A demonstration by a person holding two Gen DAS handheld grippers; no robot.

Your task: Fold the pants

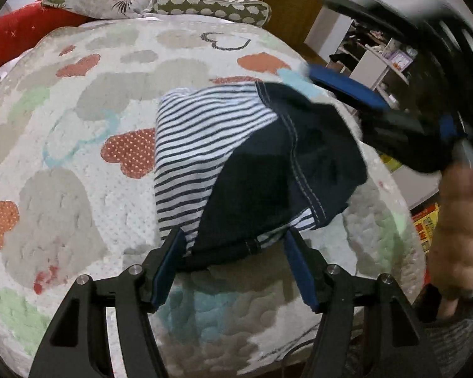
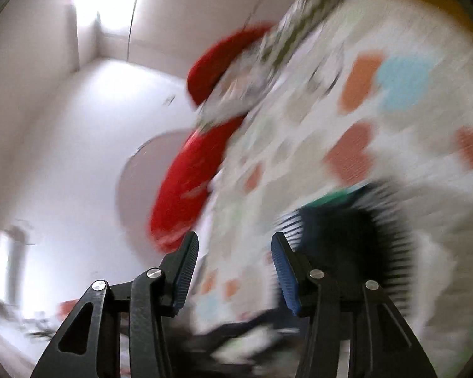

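Observation:
The pants (image 1: 236, 170) are a small folded bundle of navy cloth and blue-and-white stripes, lying on the heart-patterned quilt (image 1: 78, 145). My left gripper (image 1: 233, 236) is open, its blue-padded fingers either side of the bundle's near edge. My right gripper (image 1: 343, 86) shows blurred at the bundle's far right corner in the left wrist view. In the right wrist view, my right gripper (image 2: 235, 241) is open and empty, tilted, with the pants (image 2: 347, 239) blurred to its right.
Patterned pillows (image 1: 211, 4) and a red cushion (image 1: 25, 31) lie at the head of the bed. Shelves (image 1: 391, 63) and boxes stand beyond the bed's right edge. A hand (image 1: 460, 220) holds the right gripper. The right wrist view is heavily motion-blurred.

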